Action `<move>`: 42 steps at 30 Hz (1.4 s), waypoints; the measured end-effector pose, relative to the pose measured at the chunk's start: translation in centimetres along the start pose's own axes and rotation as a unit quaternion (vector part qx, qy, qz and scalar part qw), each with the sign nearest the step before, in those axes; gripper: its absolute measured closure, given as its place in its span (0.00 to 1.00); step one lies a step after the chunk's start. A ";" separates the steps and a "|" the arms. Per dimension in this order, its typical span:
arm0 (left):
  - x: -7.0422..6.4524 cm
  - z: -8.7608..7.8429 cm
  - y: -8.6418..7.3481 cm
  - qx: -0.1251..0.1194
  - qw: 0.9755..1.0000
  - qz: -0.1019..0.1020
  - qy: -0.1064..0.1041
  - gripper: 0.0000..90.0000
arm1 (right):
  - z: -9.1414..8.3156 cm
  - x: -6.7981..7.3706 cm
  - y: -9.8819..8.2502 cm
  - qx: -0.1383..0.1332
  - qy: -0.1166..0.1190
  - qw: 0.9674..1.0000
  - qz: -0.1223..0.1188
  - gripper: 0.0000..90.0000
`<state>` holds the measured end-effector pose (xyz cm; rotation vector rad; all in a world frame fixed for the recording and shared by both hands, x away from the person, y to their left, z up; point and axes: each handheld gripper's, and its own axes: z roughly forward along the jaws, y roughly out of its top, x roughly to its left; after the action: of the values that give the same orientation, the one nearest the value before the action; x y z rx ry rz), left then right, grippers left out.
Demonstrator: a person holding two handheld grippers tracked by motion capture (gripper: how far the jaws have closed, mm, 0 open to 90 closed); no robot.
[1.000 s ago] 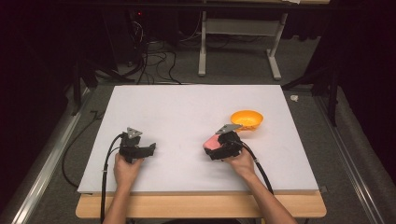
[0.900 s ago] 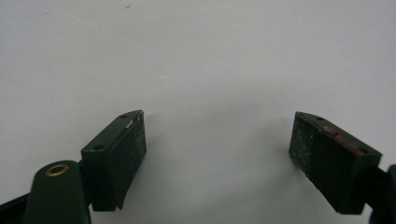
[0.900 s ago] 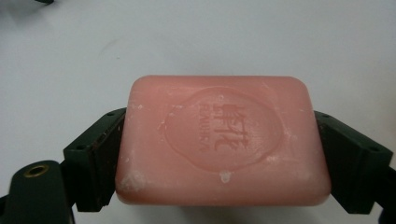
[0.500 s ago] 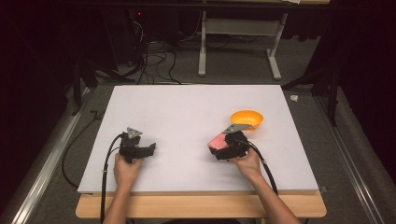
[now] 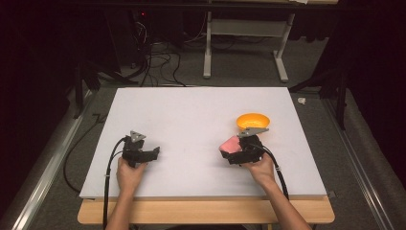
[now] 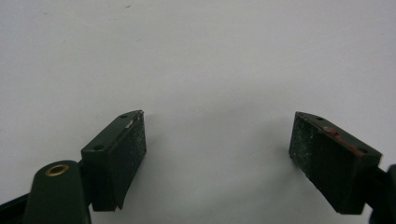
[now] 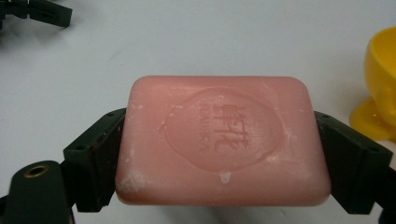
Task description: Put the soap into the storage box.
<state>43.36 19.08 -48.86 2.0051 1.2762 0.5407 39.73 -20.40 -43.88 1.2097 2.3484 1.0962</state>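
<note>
On the white table (image 5: 191, 115) in the high view, a person's two hands come in from the near edge, each holding a black gripper. The left gripper (image 5: 152, 153) sits near the front left, jaws spread apart with nothing between them. The right gripper (image 5: 229, 148) is over on the right half and has a pink bar of soap (image 5: 230, 143) pinched in it. An orange bowl (image 5: 253, 120) stands just behind that gripper, pretty close but seemingly not touching the soap. Dark floor, cables and a table frame show past the far edge.

In the left gripper view, the left gripper (image 6: 217, 140) is wide open, both pads over bare white tabletop, gripping nothing. The right-hand pad has some reddish smears on its edge.

In the right gripper view, the right gripper (image 7: 219, 154) is clamped on the soap (image 7: 219, 140) from both short ends, stamped face up toward the camera. The bowl (image 7: 379, 88), looking yellow here, stands on a foot at the right edge, and the other gripper (image 7: 42, 11) peeks in at top left.
</note>
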 end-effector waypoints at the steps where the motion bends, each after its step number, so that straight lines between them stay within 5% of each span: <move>1: 0.0 0.0 0.0 0.000 1.000 0.000 0.000 0.21 | -0.1 -0.1 -0.1 0.000 0.000 1.000 0.004 0.15; 42: 0.0 0.0 0.0 0.000 1.000 0.000 0.000 0.21 | -6.2 -4.6 -1.5 -0.047 -0.040 0.995 0.074 0.15</move>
<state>43.36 19.08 -48.86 2.0054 1.2761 0.5409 38.30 -27.60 -41.20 1.3837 2.1532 1.1670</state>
